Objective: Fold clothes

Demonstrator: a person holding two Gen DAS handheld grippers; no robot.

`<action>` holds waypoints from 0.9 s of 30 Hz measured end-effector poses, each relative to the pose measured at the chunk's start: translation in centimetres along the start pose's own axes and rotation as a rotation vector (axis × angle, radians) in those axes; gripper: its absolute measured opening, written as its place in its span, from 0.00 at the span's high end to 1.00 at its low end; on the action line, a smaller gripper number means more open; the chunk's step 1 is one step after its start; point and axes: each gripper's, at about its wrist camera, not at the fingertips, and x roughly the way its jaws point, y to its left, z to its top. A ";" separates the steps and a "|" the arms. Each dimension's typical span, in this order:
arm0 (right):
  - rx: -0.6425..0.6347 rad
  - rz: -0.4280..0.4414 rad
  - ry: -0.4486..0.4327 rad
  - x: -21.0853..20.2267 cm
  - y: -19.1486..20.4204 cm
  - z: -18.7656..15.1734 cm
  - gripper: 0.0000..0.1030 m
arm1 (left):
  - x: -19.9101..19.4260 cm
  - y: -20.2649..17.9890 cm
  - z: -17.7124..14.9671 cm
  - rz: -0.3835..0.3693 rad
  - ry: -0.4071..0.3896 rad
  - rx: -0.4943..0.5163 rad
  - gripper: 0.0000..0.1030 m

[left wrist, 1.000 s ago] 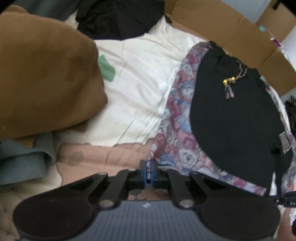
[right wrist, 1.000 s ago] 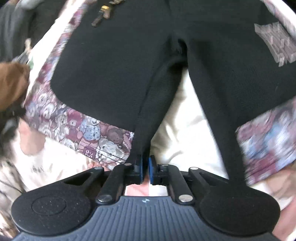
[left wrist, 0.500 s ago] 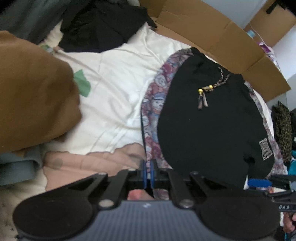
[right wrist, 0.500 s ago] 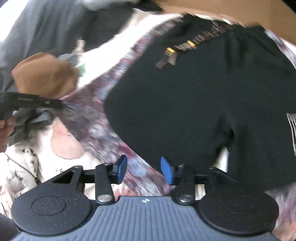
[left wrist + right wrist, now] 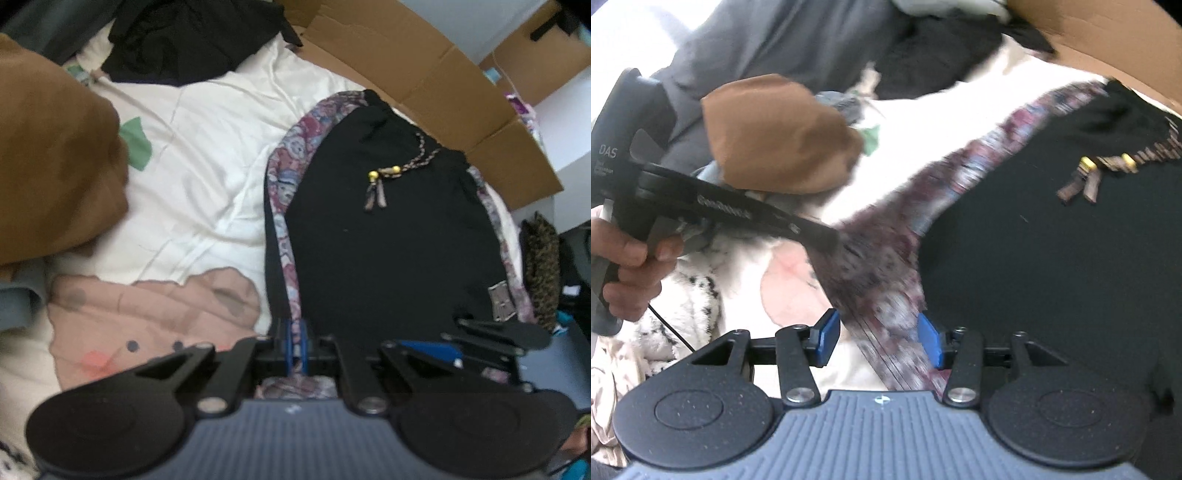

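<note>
White bedsheet [image 5: 207, 147], left gripper [image 5: 294, 345] fingers still pinching floral cloth [image 5: 284, 192], right gripper [image 5: 877, 334] fingers newly parted, off black shorts [image 5: 388, 240].

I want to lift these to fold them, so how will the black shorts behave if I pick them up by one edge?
The black shorts will probably droop: they lie flat and soft on the patterned cloth. The thick-looking fabric seems unlikely to slip. The beaded drawstring would likely dangle and swing.
</note>
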 end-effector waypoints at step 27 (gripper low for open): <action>0.048 -0.197 -0.154 2.6 1.7 1.9 0.98 | -1.2 -3.5 2.0 -0.248 -0.079 -0.089 0.87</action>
